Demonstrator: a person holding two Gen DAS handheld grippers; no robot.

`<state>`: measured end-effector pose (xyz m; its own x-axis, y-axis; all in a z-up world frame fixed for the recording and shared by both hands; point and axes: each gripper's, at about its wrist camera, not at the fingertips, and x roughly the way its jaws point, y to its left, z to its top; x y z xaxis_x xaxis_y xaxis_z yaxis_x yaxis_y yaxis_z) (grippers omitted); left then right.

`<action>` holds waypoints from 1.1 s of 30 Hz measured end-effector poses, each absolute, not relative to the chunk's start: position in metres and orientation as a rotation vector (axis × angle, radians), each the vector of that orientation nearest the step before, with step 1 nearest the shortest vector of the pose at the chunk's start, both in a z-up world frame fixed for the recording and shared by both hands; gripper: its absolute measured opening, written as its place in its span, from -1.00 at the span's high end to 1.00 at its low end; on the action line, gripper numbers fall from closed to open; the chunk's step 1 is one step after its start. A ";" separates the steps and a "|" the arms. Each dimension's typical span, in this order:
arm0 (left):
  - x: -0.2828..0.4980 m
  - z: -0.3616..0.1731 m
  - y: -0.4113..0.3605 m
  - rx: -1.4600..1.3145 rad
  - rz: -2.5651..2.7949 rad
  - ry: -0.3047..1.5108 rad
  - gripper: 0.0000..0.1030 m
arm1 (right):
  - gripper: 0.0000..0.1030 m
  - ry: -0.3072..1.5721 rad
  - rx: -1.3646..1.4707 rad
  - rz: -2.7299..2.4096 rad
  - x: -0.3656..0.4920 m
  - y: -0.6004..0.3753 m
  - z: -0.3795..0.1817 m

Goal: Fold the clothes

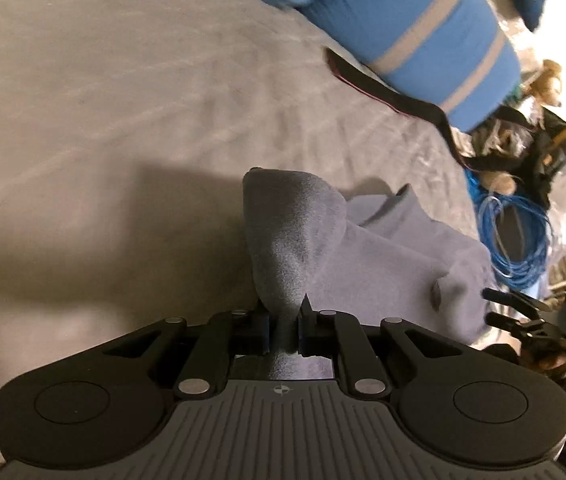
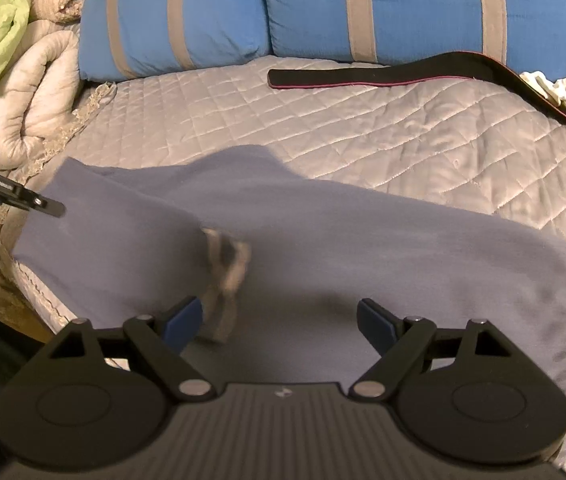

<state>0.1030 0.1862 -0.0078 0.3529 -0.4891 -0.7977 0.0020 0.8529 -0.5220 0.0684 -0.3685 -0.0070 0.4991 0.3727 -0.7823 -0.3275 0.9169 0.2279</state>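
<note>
On bed, near edge: grey-blue fleece garment (image 2: 323, 232) spread across the quilted bedspread (image 2: 363, 120), one corner lifted.
Garment detail: blurred pale drawstring or tag (image 2: 225, 276) lying on the fabric just ahead of the right gripper's left finger; cannot tell which it is.
Left gripper (image 1: 285, 320): jaws together, clamped on a bunched fold of the garment; fabric rises in a peak above the fingers and drapes down to the right.
Right gripper (image 2: 281, 320): jaws wide apart, blue pads (image 2: 375, 320) facing inward, nothing between them; it hovers over the flat middle of the garment.
Bedspread: pale grey, diamond stitching, wrinkled.
Strap: black belt with red edging (image 2: 383, 74) lying on the bedspread near the pillows, well apart from the garment.
Pillows: two blue pillows with grey stripes (image 2: 403, 8) at the head of the bed.
Bed side, left: rolled white comforter (image 2: 31, 92) with a green cloth (image 2: 3, 28) on top.
Bed side, right: coil of blue cable (image 1: 515, 236) beyond the edge.
</note>
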 end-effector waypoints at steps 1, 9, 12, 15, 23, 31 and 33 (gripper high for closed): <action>0.101 -0.003 0.196 -0.467 -0.315 1.177 0.79 | -0.77 0.957 0.045 0.430 0.068 -0.368 -0.007; 0.090 0.037 0.286 -0.397 -0.113 1.181 0.79 | -0.77 0.924 -0.070 0.497 0.060 -0.348 -0.004; 0.091 0.051 0.303 -0.331 -0.010 1.194 0.79 | -0.77 0.915 -0.101 0.510 0.058 -0.342 -0.004; 0.092 0.073 0.309 -0.289 0.039 1.194 0.79 | -0.77 0.916 -0.113 0.510 0.058 -0.340 -0.004; 0.078 0.151 0.234 -0.272 0.002 1.149 0.79 | -0.77 0.913 -0.136 0.514 0.057 -0.336 -0.005; 0.065 0.183 0.126 -0.309 -0.138 1.109 0.78 | -0.78 0.903 -0.108 0.514 0.057 -0.338 -0.002; 0.065 0.182 0.100 -0.308 -0.163 1.110 0.78 | -0.78 0.899 -0.102 0.514 0.056 -0.338 -0.002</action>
<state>0.0651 0.1001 0.1823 0.4389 -0.2808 -0.8535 -0.0241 0.9459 -0.3236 0.0563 -0.3382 -0.0015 0.5104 0.3839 -0.7695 -0.4679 0.8747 0.1261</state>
